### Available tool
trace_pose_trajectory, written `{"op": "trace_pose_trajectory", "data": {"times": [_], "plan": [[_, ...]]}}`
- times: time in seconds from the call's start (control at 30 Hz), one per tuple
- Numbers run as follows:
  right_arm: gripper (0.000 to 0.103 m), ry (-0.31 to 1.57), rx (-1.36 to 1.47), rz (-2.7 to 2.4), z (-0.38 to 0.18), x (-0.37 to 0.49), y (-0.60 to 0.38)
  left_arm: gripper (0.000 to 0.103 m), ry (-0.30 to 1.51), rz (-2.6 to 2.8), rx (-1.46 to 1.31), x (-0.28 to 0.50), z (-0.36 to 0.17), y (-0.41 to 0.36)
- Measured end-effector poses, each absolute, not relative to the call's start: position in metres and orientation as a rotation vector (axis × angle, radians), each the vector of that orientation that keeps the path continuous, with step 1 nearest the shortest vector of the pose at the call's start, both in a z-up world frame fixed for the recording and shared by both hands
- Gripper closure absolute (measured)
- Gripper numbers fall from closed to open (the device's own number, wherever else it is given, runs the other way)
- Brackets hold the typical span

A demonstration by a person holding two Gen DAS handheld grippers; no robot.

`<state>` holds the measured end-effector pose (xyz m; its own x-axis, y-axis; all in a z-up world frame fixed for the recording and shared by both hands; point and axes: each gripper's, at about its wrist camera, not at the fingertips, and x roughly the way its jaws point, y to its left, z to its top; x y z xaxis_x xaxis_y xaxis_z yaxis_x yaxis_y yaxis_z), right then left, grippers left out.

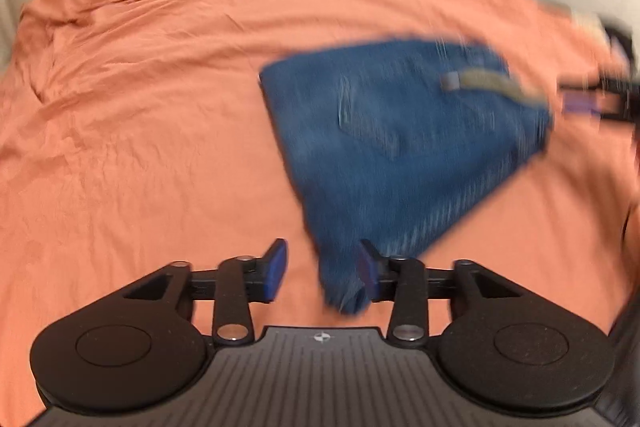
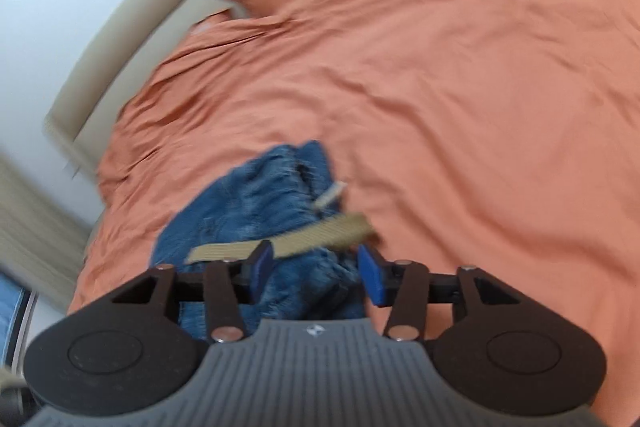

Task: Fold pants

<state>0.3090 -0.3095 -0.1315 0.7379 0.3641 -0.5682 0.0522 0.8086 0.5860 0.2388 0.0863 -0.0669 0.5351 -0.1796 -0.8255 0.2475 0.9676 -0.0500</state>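
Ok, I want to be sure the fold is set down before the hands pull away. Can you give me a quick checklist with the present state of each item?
1. Left gripper jaws apart, not pinching: ok.
2. Right gripper jaws apart, not pinching: ok.
3. Jeans lie on the orange bedcover as one folded bundle: ok.
4. Jeans corner clear of the left gripper's fingers: not ok; it sits between them, against one pad.
5. Tan belt tucked in: not ok; it lies loose across the top.
6. Fold edges neat: cannot tell; both views are blurred.
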Motion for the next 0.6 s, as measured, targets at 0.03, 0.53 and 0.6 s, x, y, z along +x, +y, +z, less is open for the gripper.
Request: {"op": "trace_pose_trajectory", "data": {"times": [0.03,0.53,0.6], "plan": [[0.047,0.741,0.620,0.225,-0.129,0.315,-0.309,0.034,0.953,-0.264,0.009,0.246,-0.065,0.091],[0.035,1.008,0.761,0.392,-0.179,0.429,-0.325,0.030,0.985,-0.253,-0.606,0.349,-0.156,0.144],[0.035,1.016,0.797,0.410,-0.190,0.434,-0.326,0.036,1.002,-0.267,-0.630,0.356,-0.168,0.147]]}}
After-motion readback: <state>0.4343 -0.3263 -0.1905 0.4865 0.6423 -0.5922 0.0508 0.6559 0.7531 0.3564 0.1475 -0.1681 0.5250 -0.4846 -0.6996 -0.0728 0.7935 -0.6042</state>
